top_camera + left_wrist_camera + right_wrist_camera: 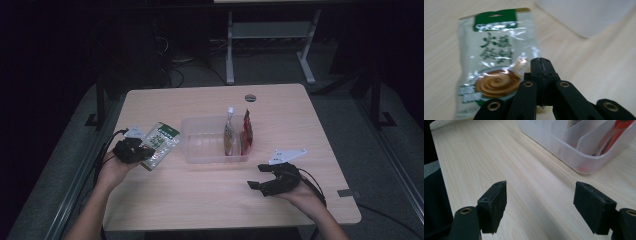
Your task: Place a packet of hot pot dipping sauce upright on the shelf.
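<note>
A green-and-white snack packet [161, 141] [496, 57] lies tilted at the table's left, just left of a clear divided bin [200, 121] [579, 162]. My left gripper [146, 152] [541, 65] is shut, its pads pressed together at the packet's lower right edge, which runs in behind the jaws. Two packets stand upright in the bin's right end, a pale one [229, 136] and a red one [246, 132] [621, 127]. Near the front right, my right gripper [257, 176] [539, 205] hangs low over bare tabletop, open with nothing between its jaws, and it points toward the bin.
A small round grey cap [250, 97] sits near the table's far edge. The wooden table [210, 200] has bare surface across the front and middle. A strip of tape [347, 193] lies at the right front edge. Desk legs and cables stand on the floor beyond.
</note>
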`<state>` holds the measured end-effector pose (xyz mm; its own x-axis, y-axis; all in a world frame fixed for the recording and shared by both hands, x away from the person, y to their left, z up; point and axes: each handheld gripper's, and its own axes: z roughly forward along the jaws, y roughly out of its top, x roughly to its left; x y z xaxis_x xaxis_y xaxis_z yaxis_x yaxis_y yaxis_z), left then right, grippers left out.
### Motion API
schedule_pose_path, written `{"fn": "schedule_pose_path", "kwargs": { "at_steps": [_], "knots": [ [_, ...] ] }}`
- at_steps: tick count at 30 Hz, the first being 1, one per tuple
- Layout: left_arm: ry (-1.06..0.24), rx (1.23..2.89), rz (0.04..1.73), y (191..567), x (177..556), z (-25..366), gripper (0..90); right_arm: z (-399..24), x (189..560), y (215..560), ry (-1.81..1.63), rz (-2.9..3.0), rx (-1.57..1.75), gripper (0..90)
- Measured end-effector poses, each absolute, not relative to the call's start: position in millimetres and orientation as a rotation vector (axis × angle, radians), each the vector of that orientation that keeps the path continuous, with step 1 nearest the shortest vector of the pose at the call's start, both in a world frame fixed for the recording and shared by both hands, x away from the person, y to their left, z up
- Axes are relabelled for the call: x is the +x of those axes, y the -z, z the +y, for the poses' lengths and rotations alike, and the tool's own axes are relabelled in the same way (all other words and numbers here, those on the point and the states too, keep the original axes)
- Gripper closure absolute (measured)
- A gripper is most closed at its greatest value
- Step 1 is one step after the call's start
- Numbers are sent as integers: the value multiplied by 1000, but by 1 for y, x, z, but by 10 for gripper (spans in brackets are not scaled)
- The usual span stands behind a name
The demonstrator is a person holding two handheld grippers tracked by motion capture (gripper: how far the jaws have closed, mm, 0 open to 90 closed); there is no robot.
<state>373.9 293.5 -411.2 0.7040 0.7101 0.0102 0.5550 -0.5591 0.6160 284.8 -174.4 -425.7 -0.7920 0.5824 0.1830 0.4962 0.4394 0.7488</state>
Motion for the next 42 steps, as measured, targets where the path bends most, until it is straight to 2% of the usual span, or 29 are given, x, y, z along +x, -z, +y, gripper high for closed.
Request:
{"fn": "schedule_pose_path", "kwargs": {
  "at_steps": [10, 18, 29, 42],
  "knots": [
    [-430, 2322, 1036, 431, 420, 292, 897, -171, 288, 430, -1276, 2602, 973, 263],
    [-383, 2354, 1085, 446, 428, 295, 900, -173, 289, 431, -1275, 2600, 984, 263],
    [-279, 2287, 1065, 454, 406, 305, 900, -175, 288, 433, -1260, 2610, 1007, 263],
    [-142, 2370, 955, 449, 356, 307, 900, -176, 288, 432, -1263, 2606, 1007, 263]
  ]
}}
